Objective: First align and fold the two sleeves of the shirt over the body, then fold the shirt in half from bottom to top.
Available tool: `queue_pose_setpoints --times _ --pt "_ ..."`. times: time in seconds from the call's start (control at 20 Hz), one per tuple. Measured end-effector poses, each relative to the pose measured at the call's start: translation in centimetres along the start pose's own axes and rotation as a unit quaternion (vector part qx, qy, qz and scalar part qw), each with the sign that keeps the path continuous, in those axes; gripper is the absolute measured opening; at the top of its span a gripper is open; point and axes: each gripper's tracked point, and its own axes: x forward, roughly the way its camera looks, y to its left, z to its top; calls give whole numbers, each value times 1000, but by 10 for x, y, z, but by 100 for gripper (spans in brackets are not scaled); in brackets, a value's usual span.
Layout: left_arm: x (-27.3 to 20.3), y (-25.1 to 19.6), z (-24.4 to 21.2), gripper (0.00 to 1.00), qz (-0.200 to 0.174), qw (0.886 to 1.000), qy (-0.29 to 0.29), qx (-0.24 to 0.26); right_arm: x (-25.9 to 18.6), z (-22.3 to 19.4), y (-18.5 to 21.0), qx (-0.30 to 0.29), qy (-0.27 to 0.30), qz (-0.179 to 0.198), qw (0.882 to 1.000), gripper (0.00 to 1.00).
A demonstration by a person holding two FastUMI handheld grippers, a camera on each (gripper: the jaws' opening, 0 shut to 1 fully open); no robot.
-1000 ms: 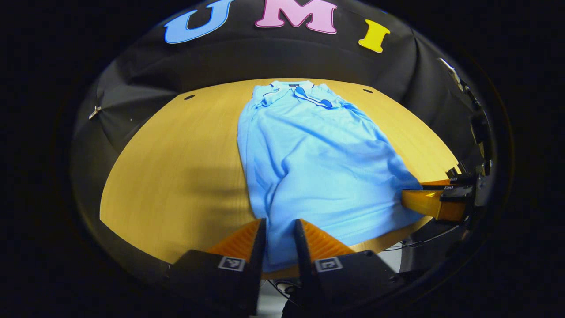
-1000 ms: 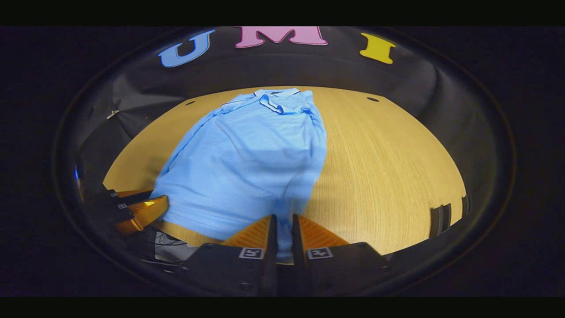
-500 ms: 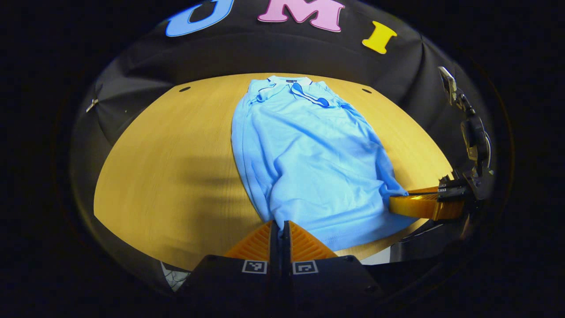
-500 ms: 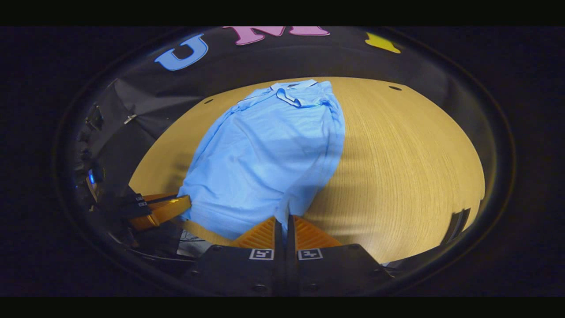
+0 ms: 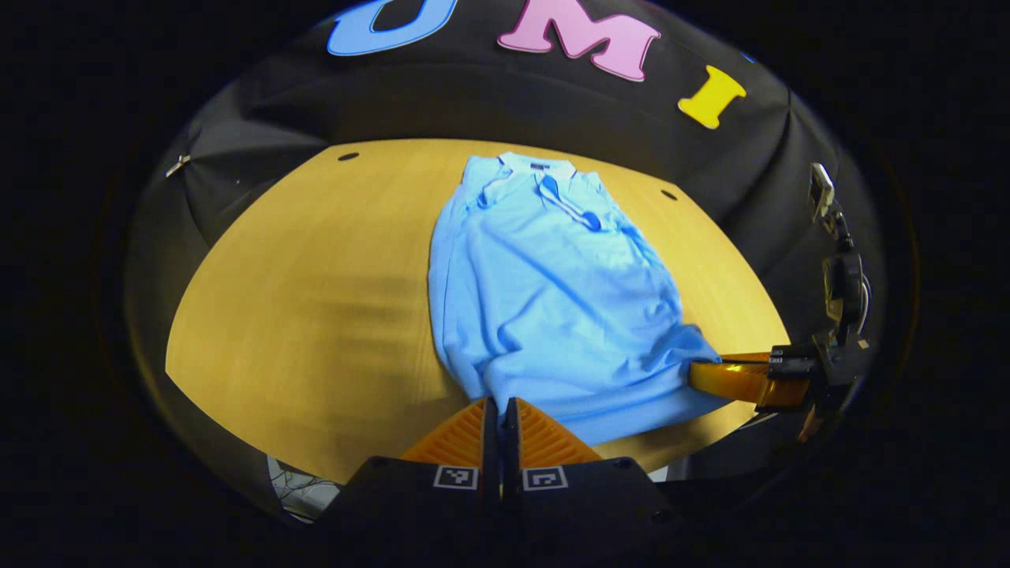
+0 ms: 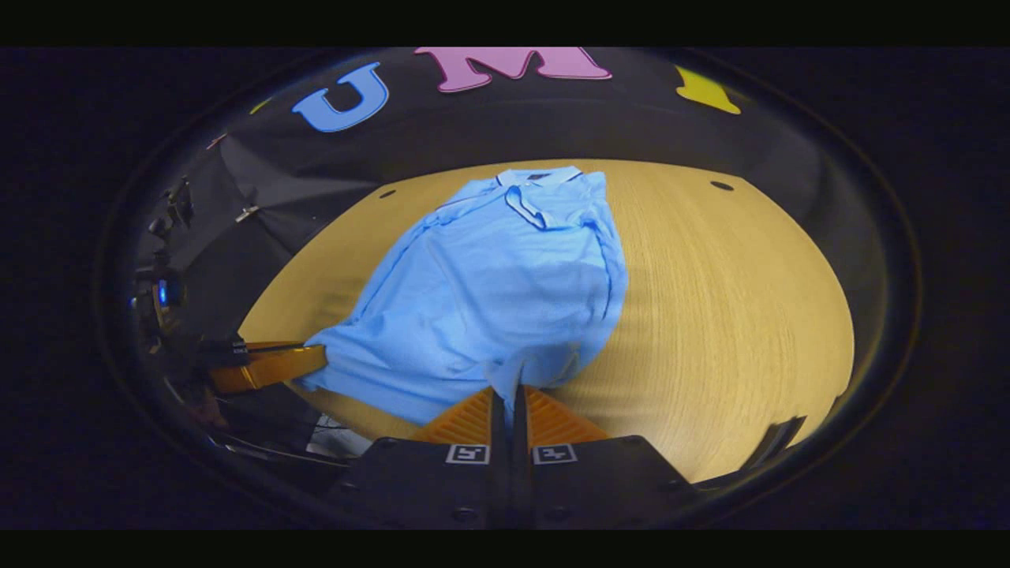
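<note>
A light blue polo shirt (image 5: 544, 292) lies on the wooden table (image 5: 300, 308), collar at the far end, sleeves folded in over the body. In the left gripper view my left gripper (image 5: 500, 406) is shut on the near left corner of the hem. My right gripper (image 5: 698, 371) shows at the right, pinching the other hem corner. In the right gripper view the shirt (image 6: 489, 292) runs away from my right gripper (image 6: 509, 394), which is shut on the hem, and my left gripper (image 6: 316, 359) holds the far hem corner. The hem is lifted a little and bunched toward the collar.
The table (image 6: 726, 315) ends in a curved near edge just under both grippers. Black cloth walls ring it. A camera mount on a clamp (image 5: 840, 276) stands at the right edge. Cables (image 5: 304, 489) hang below the table front.
My left gripper went from open around the hem to shut on it. Both grippers have pulled the hem corners up and forward, so the lower shirt bunches toward the collar.
</note>
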Motion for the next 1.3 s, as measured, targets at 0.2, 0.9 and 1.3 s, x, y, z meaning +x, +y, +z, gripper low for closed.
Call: queue_pose_setpoints --times 0.2,0.9,1.3 --pt "-5 -10 63 6 -2 999 -34 12 -5 51 -3 -9 -29 13 999 5" --pt "49 -11 245 6 10 995 -99 -6 51 247 -35 -4 -135 32 990 5" --pt "127 4 318 6 21 992 -123 4 115 329 -55 -2 -168 29 985 5"
